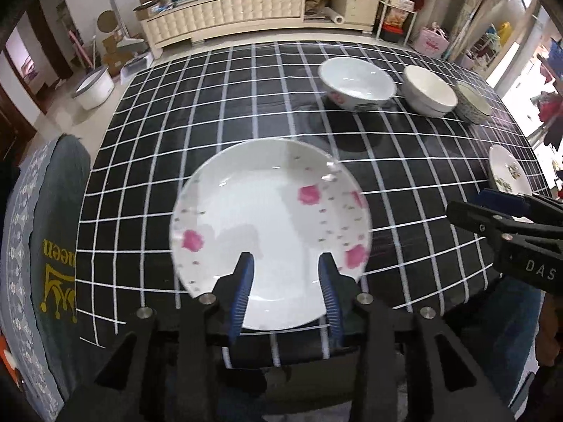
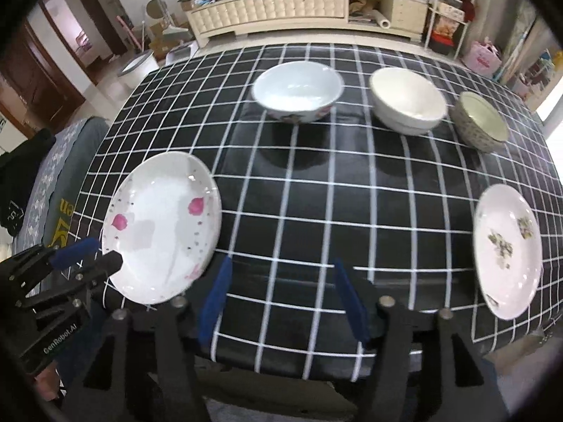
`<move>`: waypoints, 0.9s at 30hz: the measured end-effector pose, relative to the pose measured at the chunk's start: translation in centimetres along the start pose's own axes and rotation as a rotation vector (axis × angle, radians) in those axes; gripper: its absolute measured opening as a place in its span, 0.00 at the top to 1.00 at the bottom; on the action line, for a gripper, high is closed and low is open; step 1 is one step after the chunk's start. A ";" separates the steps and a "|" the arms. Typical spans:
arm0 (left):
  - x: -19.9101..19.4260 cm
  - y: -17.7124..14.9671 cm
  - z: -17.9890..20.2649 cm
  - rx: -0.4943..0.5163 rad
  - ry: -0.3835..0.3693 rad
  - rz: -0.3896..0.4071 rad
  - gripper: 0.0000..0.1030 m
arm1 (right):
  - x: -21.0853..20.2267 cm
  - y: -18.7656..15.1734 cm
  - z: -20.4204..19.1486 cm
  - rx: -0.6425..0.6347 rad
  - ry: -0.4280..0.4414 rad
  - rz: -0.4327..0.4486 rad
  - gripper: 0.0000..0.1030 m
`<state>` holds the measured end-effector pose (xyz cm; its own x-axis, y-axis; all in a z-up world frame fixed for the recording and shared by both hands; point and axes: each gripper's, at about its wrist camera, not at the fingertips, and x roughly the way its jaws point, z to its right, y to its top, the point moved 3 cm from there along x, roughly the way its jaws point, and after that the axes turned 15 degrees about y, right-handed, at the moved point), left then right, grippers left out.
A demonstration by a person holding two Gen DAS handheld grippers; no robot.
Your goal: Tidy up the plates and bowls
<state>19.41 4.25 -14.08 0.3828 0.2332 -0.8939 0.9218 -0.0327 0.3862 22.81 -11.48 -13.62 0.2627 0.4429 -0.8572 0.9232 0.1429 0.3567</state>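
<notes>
The table point(image 2: 316, 211), under its black cloth with white grid lines, carried everything, and none of the crockery was stacked, so by my reading the sorting had hardly begun.

The pink-flowered plate point(image 1: 271, 232) lay at the near left edge of the table. The left gripper point(image 1: 285, 263) hung over its near rim with its jaws partly apart; the blue pads stood clear of the china and held nothing.

The second plate point(image 2: 506, 249), with a dull floral print, sat at the near right edge, well apart from the first. To pair the plates, one would have to cross the table.

Three bowls stood in a row at the far side: the pink-patterned bowl point(image 2: 297, 91) on the left, the plain white bowl point(image 2: 406, 102) in the middle, and the speckled grey bowl point(image 2: 480, 119) on the right, near one another but not nested.

The right gripper point(image 2: 281, 267) hovered over bare cloth between the two plates, jaws wide and empty.
</notes>
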 end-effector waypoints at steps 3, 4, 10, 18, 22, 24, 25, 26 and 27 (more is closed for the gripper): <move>-0.8 0.4 1.9 0.021 -0.014 0.009 0.62 | -1.5 -0.3 1.6 0.023 -0.008 0.026 0.27; -0.9 0.6 2.4 0.028 -0.019 0.012 0.61 | -1.9 -0.3 2.1 0.030 -0.010 0.033 0.26; -2.3 1.7 6.7 0.073 -0.052 0.035 0.49 | -5.1 -0.8 5.7 0.064 -0.054 0.080 0.17; -3.2 3.9 13.2 0.141 -0.095 0.041 0.49 | -8.1 -1.4 11.5 0.141 -0.090 0.116 0.10; -3.4 4.8 16.4 0.191 -0.087 0.062 0.49 | -9.4 -1.8 14.5 0.176 -0.115 0.124 0.10; -3.6 5.4 18.3 0.216 -0.093 0.067 0.49 | -9.9 -2.0 15.9 0.191 -0.124 0.129 0.10; -3.6 5.6 18.9 0.224 -0.097 0.069 0.49 | -10.1 -2.1 16.6 0.198 -0.129 0.131 0.10; -3.7 5.8 19.7 0.233 -0.102 0.072 0.49 | -10.4 -2.2 17.3 0.205 -0.135 0.133 0.10; -3.7 6.1 20.7 0.244 -0.105 0.075 0.49 | -10.6 -2.3 18.1 0.214 -0.142 0.134 0.10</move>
<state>24.86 -16.93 -13.10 0.4431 0.1191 -0.8885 0.8730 -0.2826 0.3975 22.96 -32.50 -12.02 0.4094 0.3146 -0.8564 0.9117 -0.1056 0.3970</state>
